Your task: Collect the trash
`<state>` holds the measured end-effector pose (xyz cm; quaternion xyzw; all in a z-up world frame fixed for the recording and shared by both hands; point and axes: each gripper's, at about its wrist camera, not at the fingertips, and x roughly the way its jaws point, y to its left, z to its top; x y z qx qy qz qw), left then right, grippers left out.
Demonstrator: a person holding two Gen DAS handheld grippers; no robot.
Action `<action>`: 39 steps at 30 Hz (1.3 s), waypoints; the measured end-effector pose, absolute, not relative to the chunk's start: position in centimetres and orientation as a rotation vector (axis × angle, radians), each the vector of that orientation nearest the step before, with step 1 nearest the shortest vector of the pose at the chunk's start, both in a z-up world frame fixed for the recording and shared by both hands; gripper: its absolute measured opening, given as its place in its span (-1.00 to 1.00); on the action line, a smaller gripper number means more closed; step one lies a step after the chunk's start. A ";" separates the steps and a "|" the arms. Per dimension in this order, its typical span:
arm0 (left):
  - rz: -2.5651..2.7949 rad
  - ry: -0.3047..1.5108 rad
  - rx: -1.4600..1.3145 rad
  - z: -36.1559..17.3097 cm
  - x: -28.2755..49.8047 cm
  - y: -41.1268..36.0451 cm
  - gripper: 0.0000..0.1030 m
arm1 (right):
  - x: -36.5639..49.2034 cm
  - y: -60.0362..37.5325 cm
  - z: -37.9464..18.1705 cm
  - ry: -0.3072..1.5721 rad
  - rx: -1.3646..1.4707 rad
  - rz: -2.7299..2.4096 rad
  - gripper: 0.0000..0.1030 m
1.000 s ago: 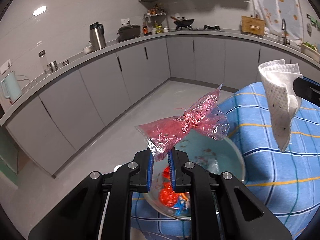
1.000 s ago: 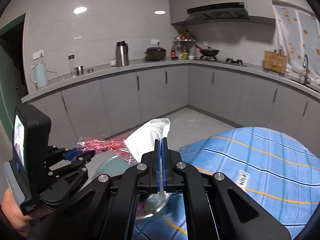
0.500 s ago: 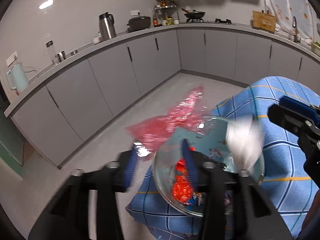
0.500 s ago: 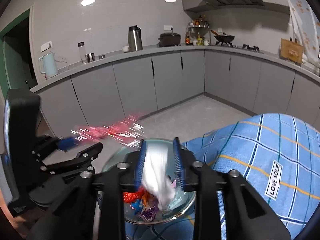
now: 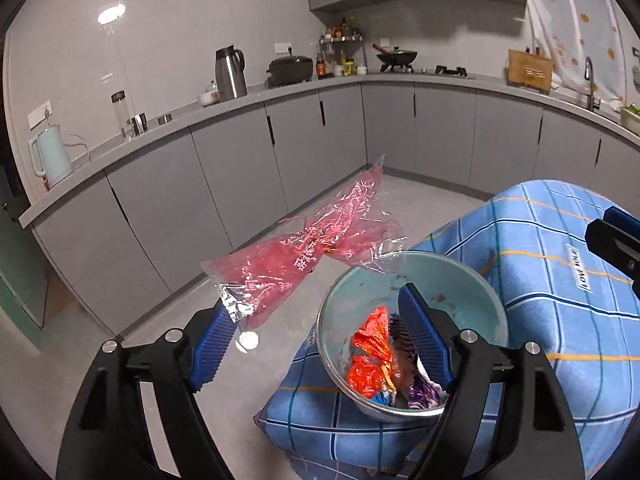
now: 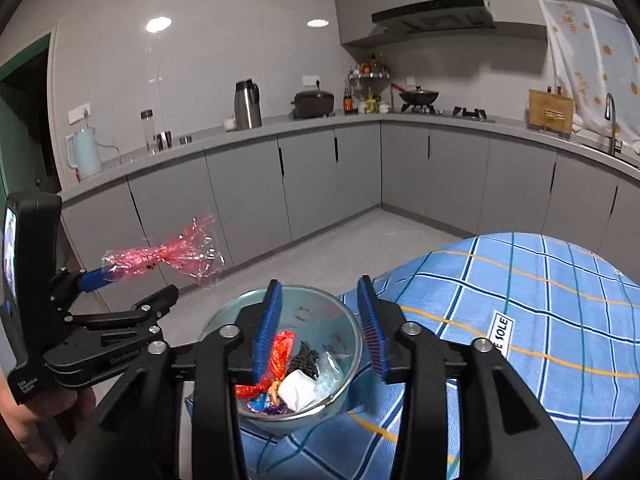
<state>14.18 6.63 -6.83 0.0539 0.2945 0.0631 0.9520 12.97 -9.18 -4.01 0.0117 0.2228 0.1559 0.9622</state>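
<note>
A pale blue bowl [image 5: 472, 284] [image 6: 344, 320] sits at the near corner of the table with the blue checked cloth [image 5: 552, 280]. It holds red-orange wrappers [image 5: 372, 356], dark scraps and a white paper towel [image 6: 298, 390]. My left gripper [image 5: 316, 340] is open above the bowl's left rim. A pink-red plastic bag [image 5: 308, 256] clings to its left finger [image 5: 212, 344] and juts out over the floor. It also shows in the right wrist view [image 6: 168, 254]. My right gripper [image 6: 320, 328] is open and empty right above the bowl.
Grey kitchen cabinets [image 5: 248, 176] and a counter with a kettle [image 5: 50, 156], a steel jug and pots run around the room. Grey floor [image 5: 400, 208] lies beyond the table. A "LOVE SOLE" label [image 6: 502, 332] is sewn on the cloth.
Both grippers opened. The white paper towel dropped from my right gripper into the bowl. The pink bag stays stuck to my left gripper's left finger, outside the bowl.
</note>
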 end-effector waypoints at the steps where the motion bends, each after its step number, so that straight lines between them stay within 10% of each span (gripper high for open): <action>1: 0.123 0.594 0.111 -6.6 14.0 6.6 0.52 | 12.4 -9.3 -3.7 0.436 0.022 0.306 -0.12; 11: -0.006 0.675 0.141 -8.3 15.3 3.4 0.89 | 10.6 -11.2 -2.0 0.385 0.028 0.261 -0.09; 29: -0.203 0.989 0.212 -9.5 22.9 4.8 0.90 | 12.1 -15.5 -4.4 0.431 0.121 0.198 0.03; 39: 0.008 0.777 0.196 -5.8 18.4 5.6 0.90 | 11.6 -16.1 -4.2 0.415 0.132 0.199 0.16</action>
